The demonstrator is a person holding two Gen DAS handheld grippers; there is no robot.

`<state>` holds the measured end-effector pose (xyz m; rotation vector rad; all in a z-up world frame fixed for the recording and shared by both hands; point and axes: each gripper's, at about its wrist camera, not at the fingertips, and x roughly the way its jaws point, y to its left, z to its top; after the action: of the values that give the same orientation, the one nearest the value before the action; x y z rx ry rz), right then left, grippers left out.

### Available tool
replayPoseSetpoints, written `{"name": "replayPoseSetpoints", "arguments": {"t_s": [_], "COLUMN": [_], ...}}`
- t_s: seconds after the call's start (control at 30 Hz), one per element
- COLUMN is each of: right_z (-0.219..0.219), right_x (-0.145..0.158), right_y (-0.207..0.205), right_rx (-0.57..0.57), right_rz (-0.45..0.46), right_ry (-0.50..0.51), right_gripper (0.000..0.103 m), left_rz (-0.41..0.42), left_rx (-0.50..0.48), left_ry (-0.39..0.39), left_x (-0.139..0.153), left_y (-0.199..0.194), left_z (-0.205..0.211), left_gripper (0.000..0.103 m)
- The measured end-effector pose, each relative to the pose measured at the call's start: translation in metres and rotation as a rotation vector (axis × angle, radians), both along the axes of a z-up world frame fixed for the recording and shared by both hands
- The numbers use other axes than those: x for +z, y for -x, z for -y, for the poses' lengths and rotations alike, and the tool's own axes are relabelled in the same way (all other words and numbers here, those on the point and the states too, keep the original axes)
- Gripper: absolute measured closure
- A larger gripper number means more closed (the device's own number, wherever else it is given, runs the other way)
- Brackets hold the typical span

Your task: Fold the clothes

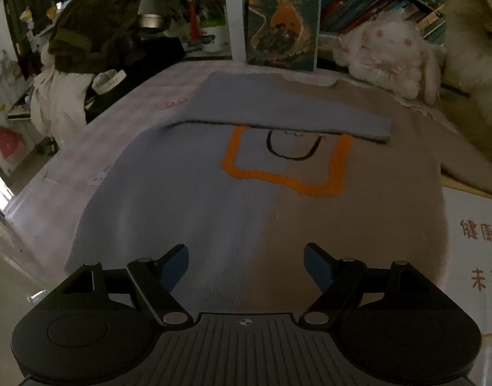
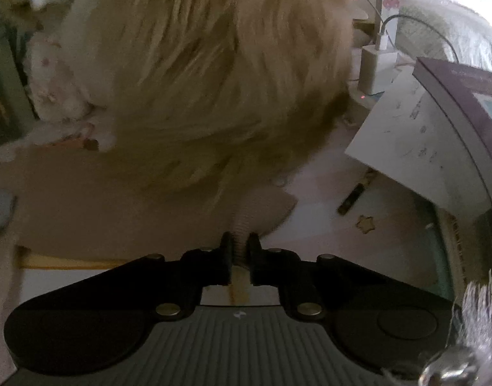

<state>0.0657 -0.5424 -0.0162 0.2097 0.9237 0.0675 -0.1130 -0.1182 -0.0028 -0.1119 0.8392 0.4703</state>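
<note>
Lying flat on the bed (image 1: pixel 46 193), blue-and-beige sweater (image 1: pixel 213 212), 1 sleeve (image 1: pixel 278 122) folded across, left gripper (image 1: pixel 246 267) spread wide above it, beige cuff (image 2: pixel 246 222) clenched by right gripper (image 2: pixel 239 251).

Left wrist view: steeply downward over sweater (image 1: pixel 188 199), shelves in upper frame. Right wrist view: close, downward at beige sleeve cuff (image 2: pixel 262 215). Shared: sweater, long-furred plush (image 2: pixel 213 80).

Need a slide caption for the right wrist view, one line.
Right gripper shut on the beige sweater cuff, beside a furry cat lying on the bed.
</note>
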Motion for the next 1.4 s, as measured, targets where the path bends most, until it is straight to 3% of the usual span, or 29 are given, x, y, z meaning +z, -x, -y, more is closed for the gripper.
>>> {"name": "replayPoseSetpoints", "arguments": {"t_s": [0.2,0.47,0.8,1.13,1.4], "right_z": [-0.005,-0.056,-0.160,-0.286,-0.376], "right_x": [0.036,0.080,0.114,0.127,0.140], "right_y": [0.009,0.011,0.004,-0.001,-0.011], "right_rx": [0.047,0.162,0.236,0.287,0.312], "right_rz": [0.072,0.155,0.212,0.223,0.258], "right_ry": [-0.161,-0.244,-0.228,-0.151,-0.150], "right_gripper": [0.094,0.094,0.094,0.094,0.094], "left_rz": [0.013,0.048,0.082,0.153,0.186], "left_rx": [0.004,-0.042,-0.126,-0.207,-0.314], "left_ry": [0.012,0.032,0.026,0.066,0.083], "left_x": [-0.002,-0.001,0.004,0.011,0.014], "left_y": [0.000,-0.003,0.001,0.007,0.003], "left_z": [-0.005,-0.020,-0.083,-0.173,-0.215], "left_gripper": [0.022,0.022,0.022,0.021,0.021]}}
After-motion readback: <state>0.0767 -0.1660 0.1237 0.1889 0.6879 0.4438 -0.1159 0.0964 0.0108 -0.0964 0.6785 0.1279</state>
